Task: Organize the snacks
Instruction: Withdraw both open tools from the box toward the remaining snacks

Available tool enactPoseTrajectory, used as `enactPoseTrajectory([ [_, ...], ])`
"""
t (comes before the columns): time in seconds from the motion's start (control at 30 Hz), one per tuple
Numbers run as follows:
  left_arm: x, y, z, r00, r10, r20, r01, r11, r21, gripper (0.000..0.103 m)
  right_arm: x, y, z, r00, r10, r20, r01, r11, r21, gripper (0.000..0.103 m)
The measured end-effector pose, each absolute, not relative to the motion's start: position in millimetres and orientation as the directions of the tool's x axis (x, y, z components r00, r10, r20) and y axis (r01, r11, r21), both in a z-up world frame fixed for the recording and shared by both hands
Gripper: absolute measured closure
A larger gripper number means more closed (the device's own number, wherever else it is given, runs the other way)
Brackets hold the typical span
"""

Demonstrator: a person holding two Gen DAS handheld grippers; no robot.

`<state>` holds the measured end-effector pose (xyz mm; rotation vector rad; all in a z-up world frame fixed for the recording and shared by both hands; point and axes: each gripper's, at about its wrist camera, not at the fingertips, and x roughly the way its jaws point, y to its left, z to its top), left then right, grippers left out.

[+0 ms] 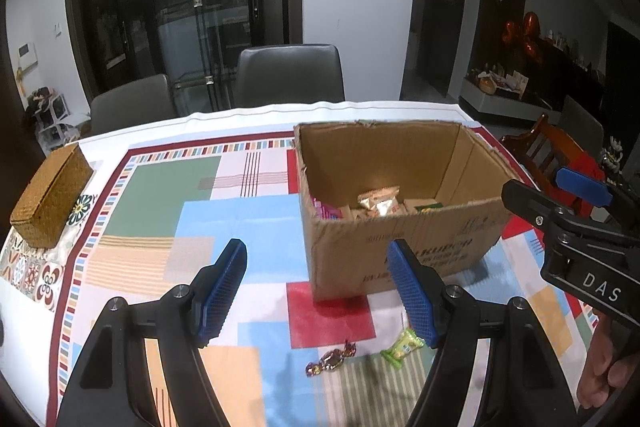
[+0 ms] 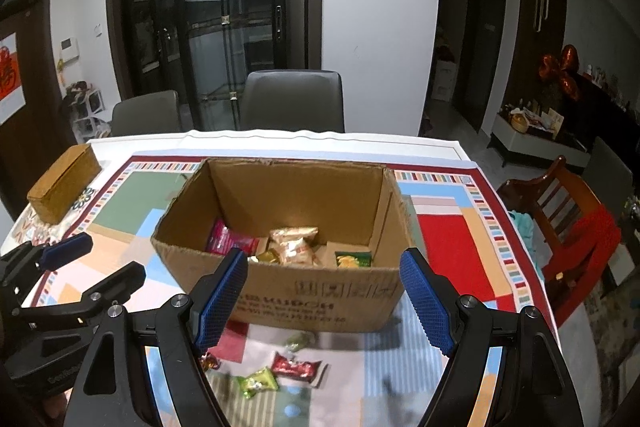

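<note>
Now both my left gripper (image 1: 318, 291) and right gripper (image 2: 324, 301) hold jaws spread, empty, cardboard box (image 2: 280, 211) at twelve o'clock, wrapped candies (image 2: 294, 367) on the tabletop (image 1: 160, 187) below.

White walls (image 2: 380, 27) and dark glass doors (image 2: 224, 19) stand beyond two grey chairs (image 2: 294, 101); a wooden chair (image 2: 560, 203) sits right.

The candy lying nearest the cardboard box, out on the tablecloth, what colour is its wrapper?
Green wrapper, clearest in the right wrist view.
</note>
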<state>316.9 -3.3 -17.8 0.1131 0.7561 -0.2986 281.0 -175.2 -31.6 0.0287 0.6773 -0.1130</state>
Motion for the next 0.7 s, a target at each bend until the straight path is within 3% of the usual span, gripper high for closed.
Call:
enactPoseTrajectory([
  [0.7,287.6,5.5,-64.4,0.641,-0.217,-0.736,0.312,0.95,-0.008,0.031,265.1,-162.9,-78.4,0.708,-0.101,-0.699,0.144,0.99,0.003,0.024],
])
